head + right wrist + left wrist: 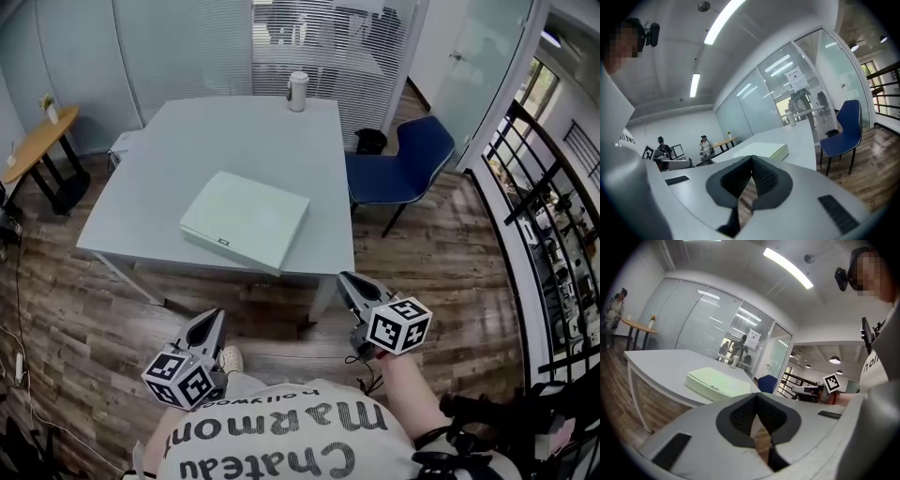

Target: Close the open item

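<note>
Closure looks done: the pale green box [246,220] lies flat, lid down, near the worktop's [187,150] front edge. Left gripper [212,321] and right gripper [347,279] hang well short of that edge, jaws together, holding nothing.

The person wears a white T-shirt [281,436] printed with big dark letters, and a pale shoe [232,358] shows below it. The left gripper [210,319] and right gripper [349,279] look alike: smooth pale-grey shells tapering to a point, each carrying a cube [178,378] faced with black-and-white square markers. The pads [740,416] are black and finely ribbed, ringed in dark grey, and black rectangular insets sit in the shells.
</note>
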`<state>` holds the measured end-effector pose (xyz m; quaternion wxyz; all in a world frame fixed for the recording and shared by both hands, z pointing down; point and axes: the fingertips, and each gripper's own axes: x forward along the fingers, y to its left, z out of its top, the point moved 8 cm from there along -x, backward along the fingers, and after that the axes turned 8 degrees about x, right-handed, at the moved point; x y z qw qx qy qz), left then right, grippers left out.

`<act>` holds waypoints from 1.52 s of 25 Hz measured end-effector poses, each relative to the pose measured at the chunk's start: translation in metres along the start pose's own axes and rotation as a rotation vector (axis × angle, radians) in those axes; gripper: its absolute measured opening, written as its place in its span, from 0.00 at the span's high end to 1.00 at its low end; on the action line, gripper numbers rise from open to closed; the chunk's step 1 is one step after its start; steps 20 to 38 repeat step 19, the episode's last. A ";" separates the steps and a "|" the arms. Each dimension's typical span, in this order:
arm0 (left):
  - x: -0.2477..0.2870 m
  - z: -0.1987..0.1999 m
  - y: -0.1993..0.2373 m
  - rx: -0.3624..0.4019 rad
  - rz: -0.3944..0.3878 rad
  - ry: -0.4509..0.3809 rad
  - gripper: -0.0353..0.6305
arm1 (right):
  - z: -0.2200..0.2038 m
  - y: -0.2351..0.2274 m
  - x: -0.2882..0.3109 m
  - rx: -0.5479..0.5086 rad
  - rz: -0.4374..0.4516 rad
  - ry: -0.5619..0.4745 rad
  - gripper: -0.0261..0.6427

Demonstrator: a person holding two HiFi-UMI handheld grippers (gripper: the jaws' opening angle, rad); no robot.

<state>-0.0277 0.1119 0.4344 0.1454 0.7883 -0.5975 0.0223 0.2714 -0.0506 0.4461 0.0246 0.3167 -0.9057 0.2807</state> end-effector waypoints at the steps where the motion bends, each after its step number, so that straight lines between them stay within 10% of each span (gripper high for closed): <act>1: -0.002 -0.002 -0.003 -0.004 0.001 0.000 0.96 | -0.002 -0.001 -0.004 -0.001 -0.005 0.003 0.96; 38: -0.012 -0.009 -0.027 0.000 0.002 0.008 0.96 | -0.014 -0.003 -0.026 -0.001 0.011 0.039 0.96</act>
